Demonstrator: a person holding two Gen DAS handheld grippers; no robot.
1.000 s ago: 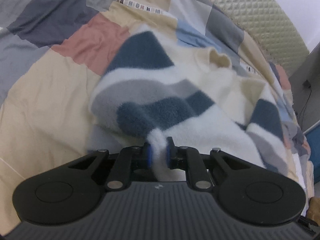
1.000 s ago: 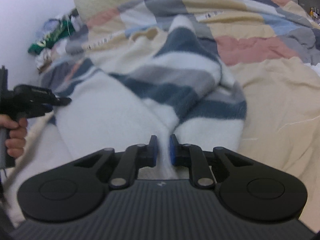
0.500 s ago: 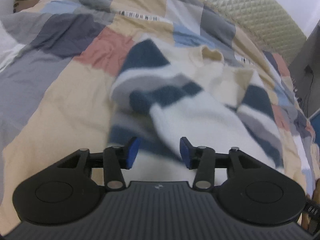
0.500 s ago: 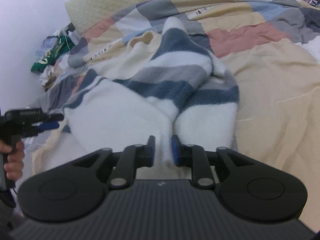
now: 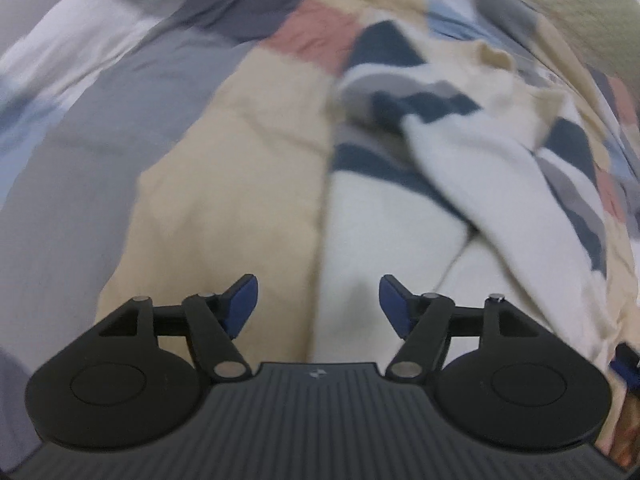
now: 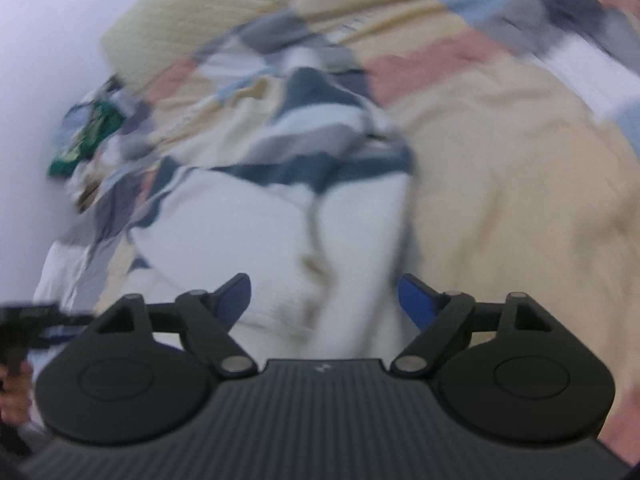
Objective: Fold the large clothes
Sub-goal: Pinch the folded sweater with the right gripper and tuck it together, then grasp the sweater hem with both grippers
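A fleece sweater [image 5: 404, 216], cream with navy and grey stripes, lies on the bed with both sleeves folded in over its body. It also shows in the right wrist view [image 6: 280, 224], blurred. My left gripper [image 5: 318, 304] is open and empty above the sweater's left edge near the hem. My right gripper [image 6: 324, 300] is open and empty above the hem, over the right sleeve's cuff. The left gripper and the hand that holds it show at the left edge of the right wrist view [image 6: 28, 320].
The sweater lies on a patchwork quilt [image 5: 224, 184] of cream, grey, pink and blue patches. A padded cream headboard [image 6: 224, 16] stands behind it. A pile of clothes [image 6: 88, 136] lies at the bed's far left corner by the wall.
Both grippers let go of the sleeve cuffs: the left opened first, then the right. The sleeves now lie on the sweater body. Both grippers have pulled back toward the hem.
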